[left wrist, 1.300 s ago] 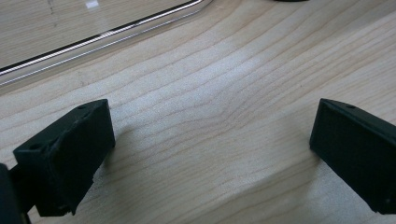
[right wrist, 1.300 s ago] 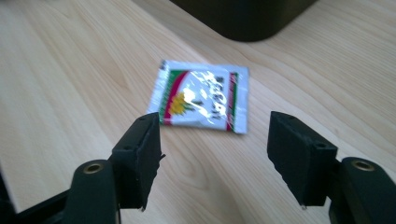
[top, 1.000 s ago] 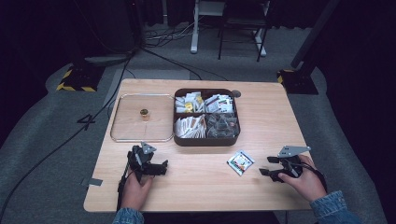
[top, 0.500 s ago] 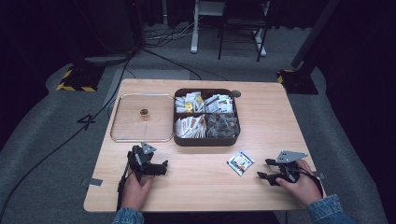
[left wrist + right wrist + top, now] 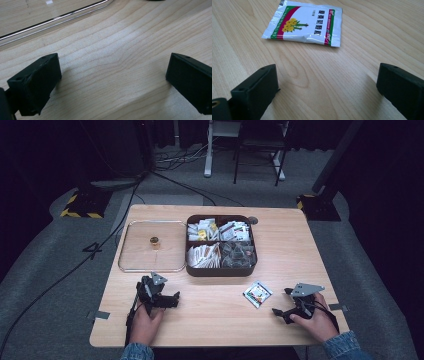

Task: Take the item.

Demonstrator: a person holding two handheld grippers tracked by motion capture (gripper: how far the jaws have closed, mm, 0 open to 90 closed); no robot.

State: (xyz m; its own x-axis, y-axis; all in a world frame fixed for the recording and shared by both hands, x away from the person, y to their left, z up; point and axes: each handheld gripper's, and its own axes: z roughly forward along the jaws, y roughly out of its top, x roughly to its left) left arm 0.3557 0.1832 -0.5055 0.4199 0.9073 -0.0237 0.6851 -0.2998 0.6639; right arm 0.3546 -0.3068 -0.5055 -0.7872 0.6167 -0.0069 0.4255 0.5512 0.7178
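A small white sachet (image 5: 258,293) with red and green bands and yellow flowers lies flat on the wooden table (image 5: 215,320), also seen as the sachet (image 5: 304,23) ahead of my right jaws. My right gripper (image 5: 281,303) rests low near the front right, a short way right of the sachet; its jaws have just been opening and stand wide with only bare wood between them (image 5: 327,82). My left gripper (image 5: 172,299) sits at the front left, open over bare table (image 5: 112,75).
A dark divided box (image 5: 221,270) of several sachets stands mid-table. Left of it lies a clear lid (image 5: 131,265) with a small brown knob (image 5: 154,240); the clear lid's edge (image 5: 50,21) lies ahead of my left jaws. Tape marks sit near the front corners.
My right gripper has drawn back a little toward the front edge and its jaws have spread wider. The sachet and the left gripper stay where they were.
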